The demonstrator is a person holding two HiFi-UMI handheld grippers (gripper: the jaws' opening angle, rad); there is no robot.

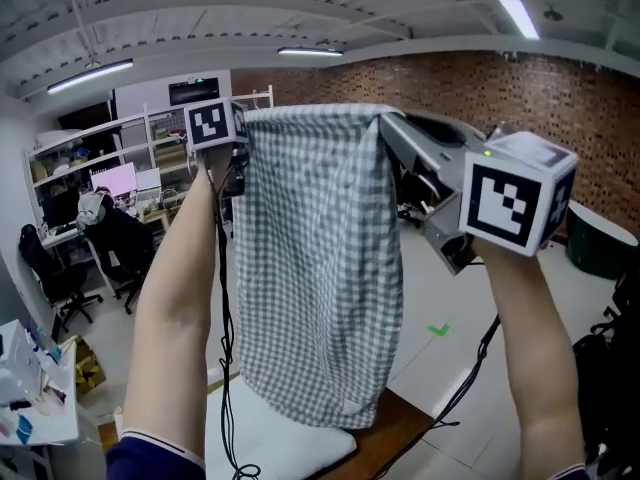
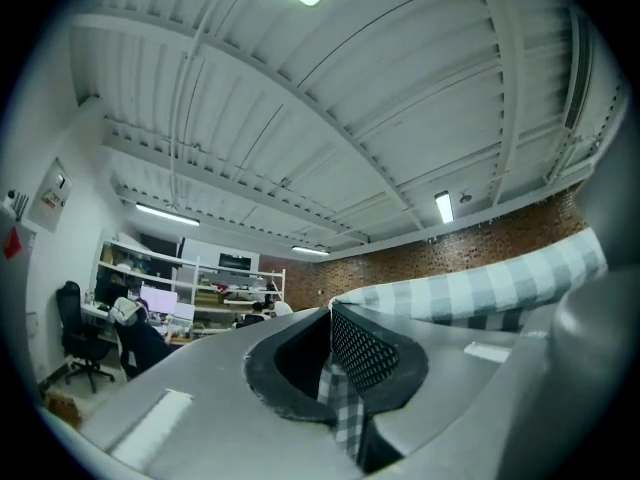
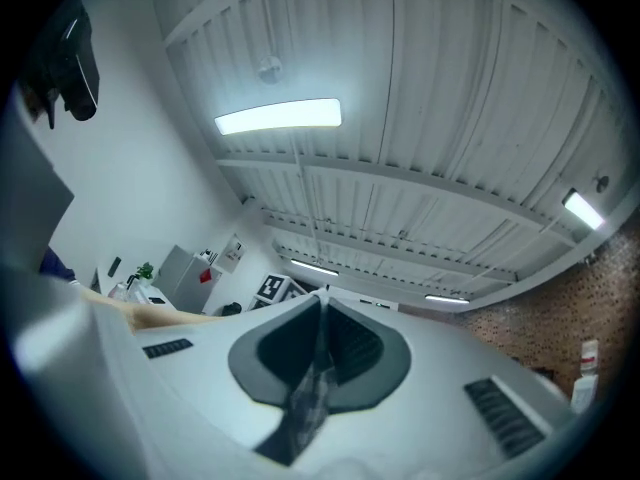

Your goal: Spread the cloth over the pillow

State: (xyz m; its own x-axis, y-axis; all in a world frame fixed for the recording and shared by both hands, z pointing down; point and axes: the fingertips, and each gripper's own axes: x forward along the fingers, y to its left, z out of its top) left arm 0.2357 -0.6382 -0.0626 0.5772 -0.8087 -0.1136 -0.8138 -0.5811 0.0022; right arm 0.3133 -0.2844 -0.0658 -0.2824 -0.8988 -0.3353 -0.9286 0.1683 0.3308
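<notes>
Grey-and-white checked cloth (image 1: pixel 320 268) is held up high between the two grippers and hangs down as one loose sheet, with soft folds along its length. Its top edge is stretched between them: the left top corner is pinched by the left gripper (image 1: pixel 243 133), and the right top corner by the right gripper (image 1: pixel 388 126).

In the left gripper view the jaws are seen pressed together on a narrow fold of the cloth (image 2: pixel 345 408), which runs down out of the black pads (image 2: pixel 375 353). More of the checked fabric is spread away to the right. In the right gripper view the jaws are likewise closed tight, with a thin strip of the cloth (image 3: pixel 310 398) clamped between them.

A white pillow (image 1: pixel 280 446) lies below on a brown wooden table (image 1: pixel 395 430), close to the table's right-hand corner, where a bare strip of wood is left showing beside it. The lower hem of the cloth hangs over the far part of the pillow. Whether the hem touches the pillow cannot be told from the head view; it may hang just clear of it.

A black cable (image 1: pixel 225 318) is seen running down from the left gripper along the forearm. A brick wall (image 1: pixel 520 98) is seen behind.
</notes>
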